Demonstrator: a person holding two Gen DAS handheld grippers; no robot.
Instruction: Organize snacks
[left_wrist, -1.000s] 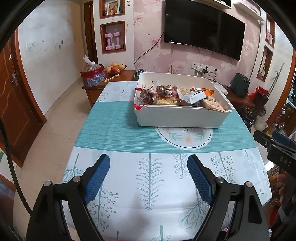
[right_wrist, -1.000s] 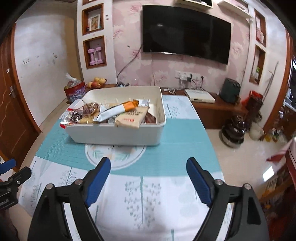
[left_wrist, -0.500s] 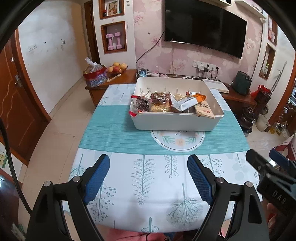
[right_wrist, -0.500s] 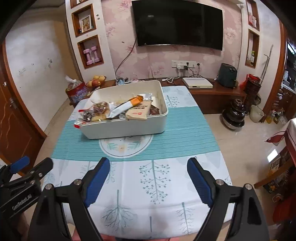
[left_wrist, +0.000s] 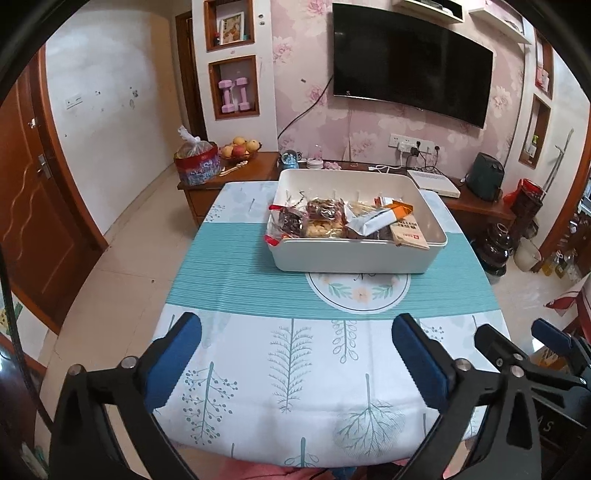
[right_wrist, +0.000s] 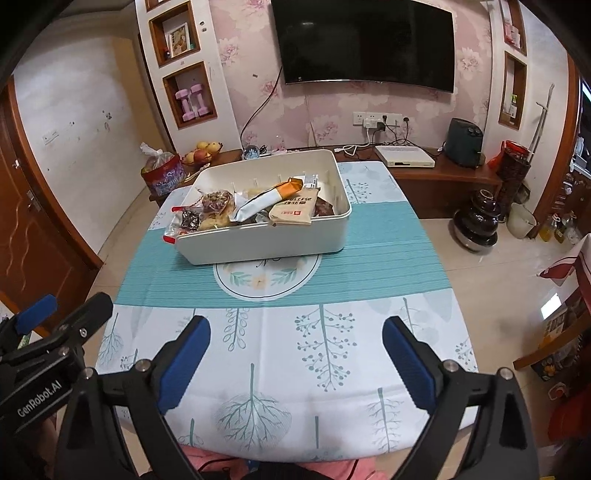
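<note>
While the snack packets are sitting piled in the white bin, both grippers are hanging near the table's front edge, well away from the bin. The left gripper and the right gripper are opening wide, holding nothing. The job looks nearly done; any next move means reaching to the bin. Only the right view is showing the bin's right wall.

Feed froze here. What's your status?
Left gripper and right gripper opening, empty. Snacks piled in white plastic bin. Nothing in the way.

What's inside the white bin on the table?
The white bin holds piled snack packets: an orange-and-silver wrapper, a tan packet, clear-wrapped cakes. Anything underneath is covered.
</note>
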